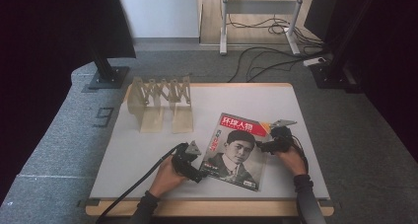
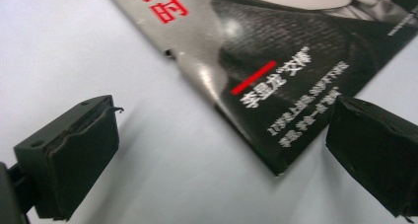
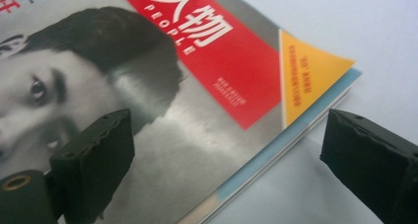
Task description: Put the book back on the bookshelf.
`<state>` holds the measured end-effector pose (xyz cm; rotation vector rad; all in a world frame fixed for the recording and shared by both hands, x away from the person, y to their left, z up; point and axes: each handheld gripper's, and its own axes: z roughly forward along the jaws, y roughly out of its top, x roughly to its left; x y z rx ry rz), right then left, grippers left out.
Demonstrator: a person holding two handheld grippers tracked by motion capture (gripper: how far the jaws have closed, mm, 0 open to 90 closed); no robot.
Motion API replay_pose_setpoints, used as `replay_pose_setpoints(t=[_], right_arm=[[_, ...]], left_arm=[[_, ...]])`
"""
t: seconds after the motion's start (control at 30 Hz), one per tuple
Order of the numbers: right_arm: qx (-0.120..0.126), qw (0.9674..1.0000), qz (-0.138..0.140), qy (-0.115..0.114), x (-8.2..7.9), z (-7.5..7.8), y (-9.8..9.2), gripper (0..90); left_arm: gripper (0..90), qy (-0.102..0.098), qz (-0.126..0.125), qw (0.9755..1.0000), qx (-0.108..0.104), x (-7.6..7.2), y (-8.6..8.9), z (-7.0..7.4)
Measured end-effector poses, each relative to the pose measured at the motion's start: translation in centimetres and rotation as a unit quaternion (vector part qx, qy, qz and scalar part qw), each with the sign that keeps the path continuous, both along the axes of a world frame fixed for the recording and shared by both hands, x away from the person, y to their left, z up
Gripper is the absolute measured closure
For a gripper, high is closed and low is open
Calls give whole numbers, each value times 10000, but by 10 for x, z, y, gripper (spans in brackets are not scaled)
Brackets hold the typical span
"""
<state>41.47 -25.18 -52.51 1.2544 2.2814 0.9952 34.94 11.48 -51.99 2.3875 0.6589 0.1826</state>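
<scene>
Flanking magazine [image 1: 235, 149], rack [image 1: 160, 101] overhead.

Two forearms in from the near edge, dark sleeves at the wrists. Left hand [image 1: 165, 177] wrapped round the left tongs [image 1: 196, 161], angled to the far right, jaws standing wide apart, nothing pinched. Right hand [image 1: 291, 160] on the right tongs [image 1: 263, 137], aimed to the far left, jaws likewise parted, pads pressing on nothing.

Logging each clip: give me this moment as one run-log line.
left gripper: open, at magazine lower-left corner | right gripper: open, straddling its right edge | magazine: flat on table | rack: untouched
</scene>
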Motion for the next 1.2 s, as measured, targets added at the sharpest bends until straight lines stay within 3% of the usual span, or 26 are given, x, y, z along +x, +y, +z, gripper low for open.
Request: replay_pose_setpoints(t=[0.2,0.33,0.53,0.73,1.03,1.2], right_arm=[[-60,10000,-18,-58,15,8,-7,63],[-8,10000,-26,-3,28,12,-10,69],[-75,9999,20,75,44,12,-9,123],[-133,9994,2,327,60,6,-10,133],[-75,9991,-47,420,63,2,-18,161],[-11,9988,-27,498,59,5,-17,265]], left_arm=[[0,46,5,10000,59,-1,6,-3],[0,-95,27,9999,64,-4,6,-5],[0,-147,62,9999,17,-5,6,-7],[0,-226,86,9997,-49,-7,7,-9],[0,-227,86,9997,-49,-7,7,-9],[0,-223,87,9997,-48,-7,7,-9]])
